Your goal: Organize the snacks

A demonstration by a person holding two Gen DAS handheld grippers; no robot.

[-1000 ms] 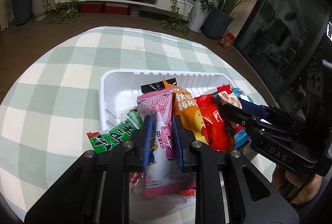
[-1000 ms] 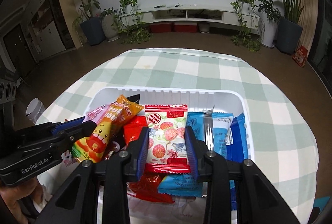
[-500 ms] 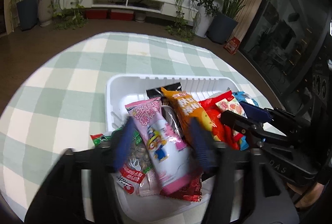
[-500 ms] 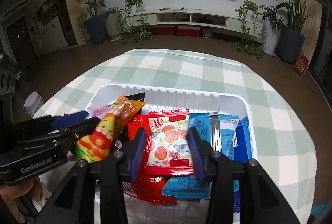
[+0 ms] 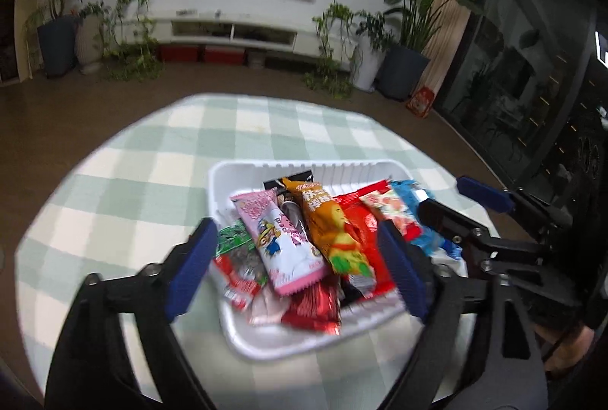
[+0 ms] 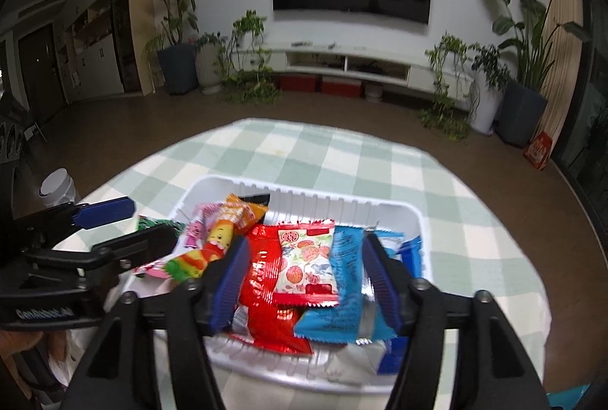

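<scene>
White tray [image 5: 243,337], sitting on the checked surface [image 5: 125,182] toward its near edge, is carrying the snack packets: pink packet [image 5: 281,242] and orange packet [image 5: 330,227] toward the tray's left end, red-and-white packet [image 6: 307,261] mid-tray, blue packet [image 6: 342,288] toward the right end. Left tongs [image 5: 300,273] are opening wide above the pile, nothing between the jaws. Right tongs [image 6: 304,280] are opening likewise, pads clear of the packets.
</scene>
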